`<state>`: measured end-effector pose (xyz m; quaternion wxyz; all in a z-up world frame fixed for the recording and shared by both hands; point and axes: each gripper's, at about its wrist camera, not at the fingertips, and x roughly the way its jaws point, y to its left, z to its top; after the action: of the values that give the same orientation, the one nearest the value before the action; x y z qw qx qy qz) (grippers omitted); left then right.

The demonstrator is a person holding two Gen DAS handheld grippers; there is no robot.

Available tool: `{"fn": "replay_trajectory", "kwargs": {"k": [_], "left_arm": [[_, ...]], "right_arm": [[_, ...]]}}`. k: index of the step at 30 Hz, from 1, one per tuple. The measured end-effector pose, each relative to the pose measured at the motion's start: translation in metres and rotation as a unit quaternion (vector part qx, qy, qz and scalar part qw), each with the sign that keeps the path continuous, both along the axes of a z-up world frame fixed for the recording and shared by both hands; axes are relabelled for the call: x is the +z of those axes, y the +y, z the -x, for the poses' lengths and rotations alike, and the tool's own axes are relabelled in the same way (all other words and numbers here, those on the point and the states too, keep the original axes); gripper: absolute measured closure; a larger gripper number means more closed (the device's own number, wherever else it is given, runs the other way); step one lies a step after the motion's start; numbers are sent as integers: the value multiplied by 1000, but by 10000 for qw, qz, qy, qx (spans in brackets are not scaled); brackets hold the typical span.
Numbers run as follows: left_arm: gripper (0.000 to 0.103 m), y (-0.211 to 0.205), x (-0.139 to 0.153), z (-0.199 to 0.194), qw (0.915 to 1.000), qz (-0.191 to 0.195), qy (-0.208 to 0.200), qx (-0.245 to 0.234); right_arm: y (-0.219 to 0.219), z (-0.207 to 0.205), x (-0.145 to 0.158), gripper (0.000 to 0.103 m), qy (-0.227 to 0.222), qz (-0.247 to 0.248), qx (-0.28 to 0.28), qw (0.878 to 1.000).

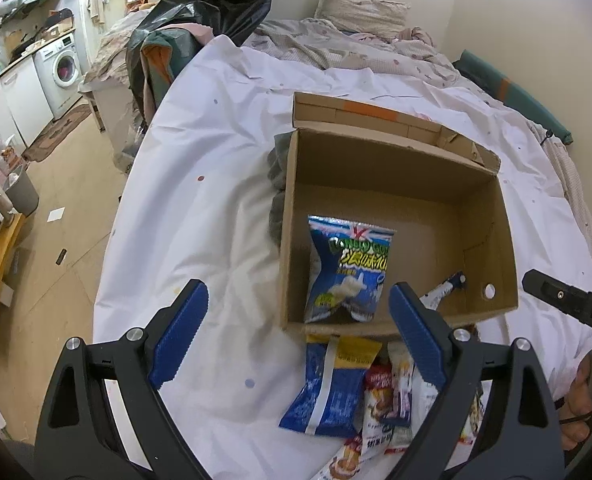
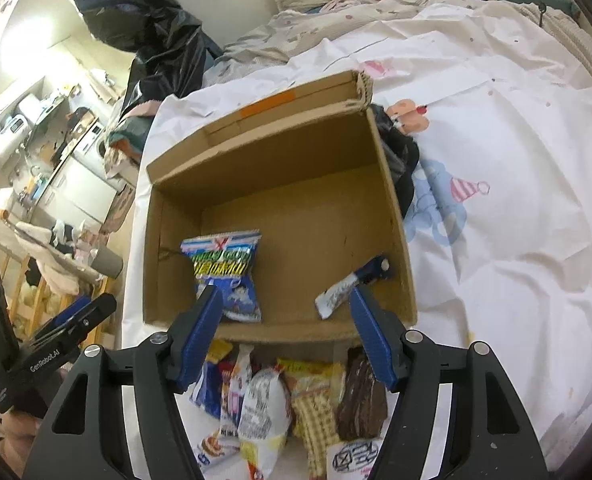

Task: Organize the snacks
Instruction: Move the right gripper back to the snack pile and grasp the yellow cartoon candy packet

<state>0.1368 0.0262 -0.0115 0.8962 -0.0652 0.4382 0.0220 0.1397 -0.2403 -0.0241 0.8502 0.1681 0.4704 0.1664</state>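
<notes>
Left gripper [image 1: 298, 306] and right gripper [image 2: 286, 312]: jaws apart, nothing between the pads. "GenRobot.AI" legible on the left unit. Blue snack bag [image 1: 346, 270] lies in the cardboard box [image 1: 396, 160], long axis toward the far wall, beyond the fingertips. Snack pile [image 2: 292, 400] sits outside the near wall, below the jaws.
</notes>
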Motion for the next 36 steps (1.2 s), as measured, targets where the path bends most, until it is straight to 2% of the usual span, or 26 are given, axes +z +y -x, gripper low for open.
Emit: {"fn": "replay_trajectory", "kwargs": {"k": [9,14,18,23,27,29,31,32,36], "left_arm": [[13,3,-5,24,9999,-44,123,45],[13,12,-22,34,9983,22,528,234],[13,15,-36,39,9957,122,838,371],[13,14,-42,40,9941,264,976,396],[13,16,-41,41,9944,195,955,398],[13,19,-44,40,9937,258,1008,426],[13,19,-47,37,9927,323,1075,438],[13,18,-47,37,9925,343,1091,432],[13,13,-45,36,9933,324,1049,366]], "right_arm": [[-5,29,-8,33,171,1,14,9999],[-13,43,-21,33,399,40,84,9992],[-7,47,-40,32,781,159,366,9961],[13,48,-59,32,981,1109,582,9873],[29,54,-76,32,1217,1730,977,9725],[35,55,-87,35,1438,1755,1178,9668],[39,56,-90,39,1400,1974,1229,9625],[40,57,-89,46,1320,2094,1231,9610],[20,54,-75,57,1084,2035,822,9696]]}}
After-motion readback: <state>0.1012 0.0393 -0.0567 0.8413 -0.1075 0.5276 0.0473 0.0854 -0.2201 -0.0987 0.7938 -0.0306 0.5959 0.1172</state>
